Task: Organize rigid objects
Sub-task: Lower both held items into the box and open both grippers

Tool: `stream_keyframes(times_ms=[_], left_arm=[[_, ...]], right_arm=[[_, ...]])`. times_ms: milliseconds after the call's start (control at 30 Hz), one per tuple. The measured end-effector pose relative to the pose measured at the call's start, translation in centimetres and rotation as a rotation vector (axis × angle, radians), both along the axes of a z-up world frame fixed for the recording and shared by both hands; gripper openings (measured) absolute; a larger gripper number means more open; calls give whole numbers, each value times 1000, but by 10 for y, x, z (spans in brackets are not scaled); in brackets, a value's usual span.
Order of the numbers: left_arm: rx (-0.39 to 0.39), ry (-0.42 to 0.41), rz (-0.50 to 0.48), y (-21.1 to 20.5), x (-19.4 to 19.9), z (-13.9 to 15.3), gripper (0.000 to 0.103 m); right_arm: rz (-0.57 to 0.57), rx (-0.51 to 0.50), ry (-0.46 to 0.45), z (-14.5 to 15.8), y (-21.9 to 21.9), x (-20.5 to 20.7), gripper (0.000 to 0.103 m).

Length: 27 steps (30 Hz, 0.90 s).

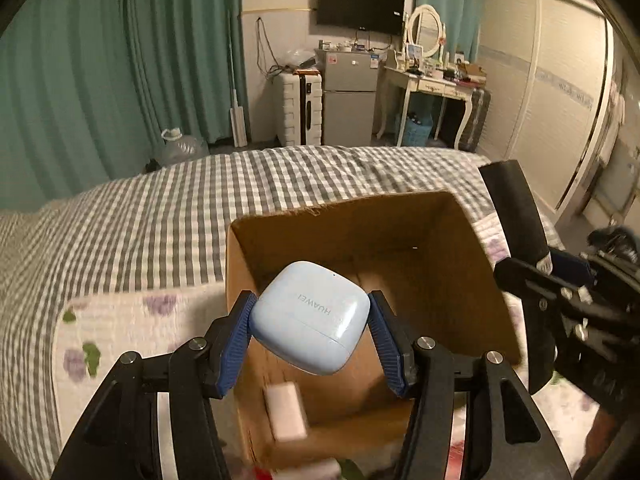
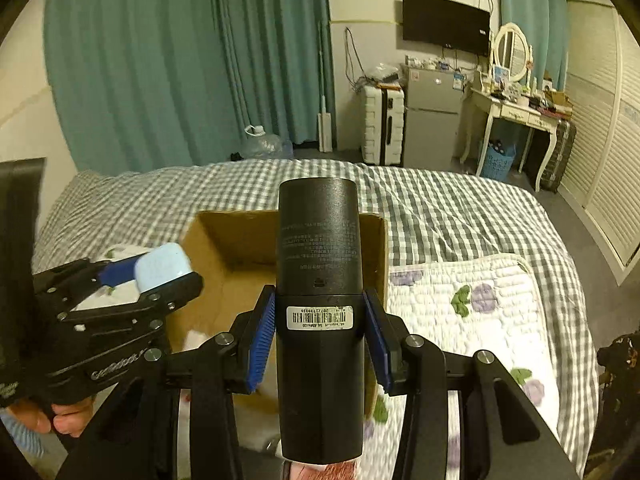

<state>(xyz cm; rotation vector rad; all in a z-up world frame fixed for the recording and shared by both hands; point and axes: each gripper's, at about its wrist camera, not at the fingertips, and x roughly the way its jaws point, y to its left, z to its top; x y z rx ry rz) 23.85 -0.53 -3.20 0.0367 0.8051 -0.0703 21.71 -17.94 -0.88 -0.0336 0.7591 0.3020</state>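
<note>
My left gripper (image 1: 312,314) is shut on a light blue Huawei earbud case (image 1: 310,318) and holds it above the open cardboard box (image 1: 452,232) on the bed. A pale pink rectangular item (image 1: 286,410) lies in the box. My right gripper (image 2: 320,316) is shut on a black cylindrical bottle (image 2: 319,264) with a white barcode label, held upright in front of the box (image 2: 208,228). In the right wrist view the left gripper (image 2: 160,276) with the case shows at the left. In the left wrist view the right gripper (image 1: 560,300) and the bottle (image 1: 516,208) show at the right.
The box stands on a white quilted pad with purple flowers (image 2: 480,300) over a grey checked bedspread (image 1: 160,216). Behind the bed are teal curtains (image 1: 120,80), a water jug (image 1: 180,146), a white suitcase (image 1: 298,108), a small fridge (image 1: 348,96) and a dressing table (image 1: 436,80).
</note>
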Motion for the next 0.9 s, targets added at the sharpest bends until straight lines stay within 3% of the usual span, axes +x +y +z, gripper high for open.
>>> stream_keyframes(times_ms=[233,367,433,500,900], left_arm=[[-30,45,10,3,24,-36,58],[-48,53,-17,2,21,-41,60],[-53,65,-15,3,20,-39,60],[-52,66,-13,6,15,-33,60],[-73,-72,22,24,-53,41,63]], right_arm=[[-6,-21,53,-33,5,39,41],[-30,22,61,-42,1,45,42],[-43,63,65,-41,-2,47,59],[-60,74,35,-33,-3,43,67],[-80,17,-104,39,-11,-37,74]])
